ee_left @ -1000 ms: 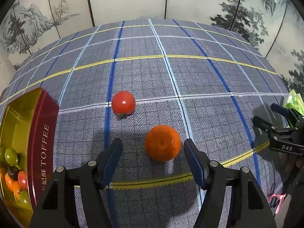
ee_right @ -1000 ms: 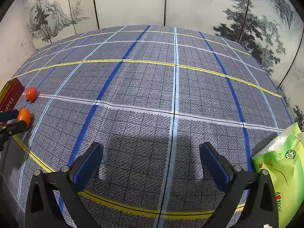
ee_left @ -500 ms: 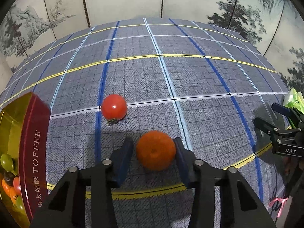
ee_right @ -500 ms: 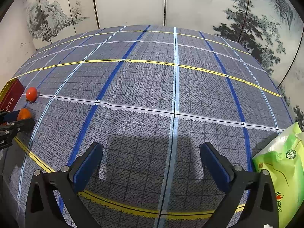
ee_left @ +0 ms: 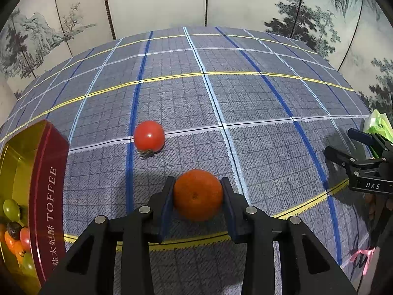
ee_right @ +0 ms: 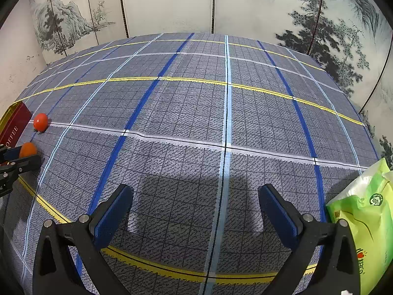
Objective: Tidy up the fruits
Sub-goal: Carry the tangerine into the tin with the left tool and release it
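Near the tablecloth's front edge, the mandarin now sits pinched between my left gripper's pads, which stood wide apart a second ago; it looks ready to lift toward the toffee tin. Round, no long axis, its dimple faces me. The tomato waits behind; my right gripper gapes, holding nothing.

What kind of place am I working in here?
Probably a staged home tabletop: a plaid tablecloth, painted folding screen behind, and a toffee tin of fruit beside the left hand-held gripper clamping a tangerine.
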`<action>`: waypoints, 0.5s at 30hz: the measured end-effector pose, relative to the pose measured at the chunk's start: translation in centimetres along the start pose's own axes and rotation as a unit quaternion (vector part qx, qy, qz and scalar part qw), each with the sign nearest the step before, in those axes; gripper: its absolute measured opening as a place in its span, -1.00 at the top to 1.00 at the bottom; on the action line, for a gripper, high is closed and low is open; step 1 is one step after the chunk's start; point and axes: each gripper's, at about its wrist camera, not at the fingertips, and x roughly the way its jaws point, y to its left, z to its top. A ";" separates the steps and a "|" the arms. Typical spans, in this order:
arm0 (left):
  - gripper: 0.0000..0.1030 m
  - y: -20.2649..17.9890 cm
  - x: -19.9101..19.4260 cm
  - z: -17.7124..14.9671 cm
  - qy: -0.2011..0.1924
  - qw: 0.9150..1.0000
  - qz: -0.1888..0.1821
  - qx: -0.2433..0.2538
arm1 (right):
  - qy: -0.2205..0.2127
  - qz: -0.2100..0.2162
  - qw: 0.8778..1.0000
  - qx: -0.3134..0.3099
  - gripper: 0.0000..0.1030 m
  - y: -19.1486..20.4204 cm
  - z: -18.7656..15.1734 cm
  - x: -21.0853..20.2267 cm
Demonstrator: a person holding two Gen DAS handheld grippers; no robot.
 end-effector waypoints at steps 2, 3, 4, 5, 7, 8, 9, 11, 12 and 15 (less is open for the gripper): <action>0.28 0.4 -0.2 -0.1 0.001 1.000 0.002 -0.004 | 0.000 0.000 1.000 0.000 -0.99 0.0 0.0 0.0; 0.28 0.5 -0.3 -0.1 0.000 1.000 0.002 -0.006 | 0.000 0.000 1.000 0.000 -0.99 0.0 0.0 0.0; 0.28 0.7 -0.4 -0.2 -0.001 1.000 0.004 -0.007 | 0.000 0.000 1.000 0.000 -0.99 0.0 0.0 0.0; 0.28 0.9 -0.6 -0.2 -0.002 1.000 0.006 -0.009 | 0.000 0.000 1.000 0.000 -0.99 0.0 0.0 0.0; 0.28 1.2 -0.8 -0.3 -0.002 1.000 0.008 -0.014 | 0.000 0.000 1.000 0.000 -0.99 0.0 0.0 0.0; 0.28 1.4 -0.9 -0.4 -0.002 1.000 0.009 -0.018 | 0.000 0.000 1.000 0.000 -0.99 0.0 0.0 0.0; 0.28 1.6 -1.0 -0.4 -0.002 1.000 0.010 -0.020 | 0.000 0.000 1.000 0.000 -0.99 0.0 0.0 0.0; 0.28 2.0 -1.3 -0.6 0.004 1.000 0.013 -0.024 | 0.000 0.000 1.000 0.000 -0.99 0.0 0.0 0.0; 0.28 2.2 -1.4 -0.7 0.005 1.000 0.013 -0.025 | 0.000 0.000 1.000 0.000 -0.99 0.0 0.0 0.0; 0.28 2.5 -2.2 -1.0 0.009 1.000 0.014 -0.023 | 0.000 0.000 1.000 0.000 -0.99 0.0 0.0 0.0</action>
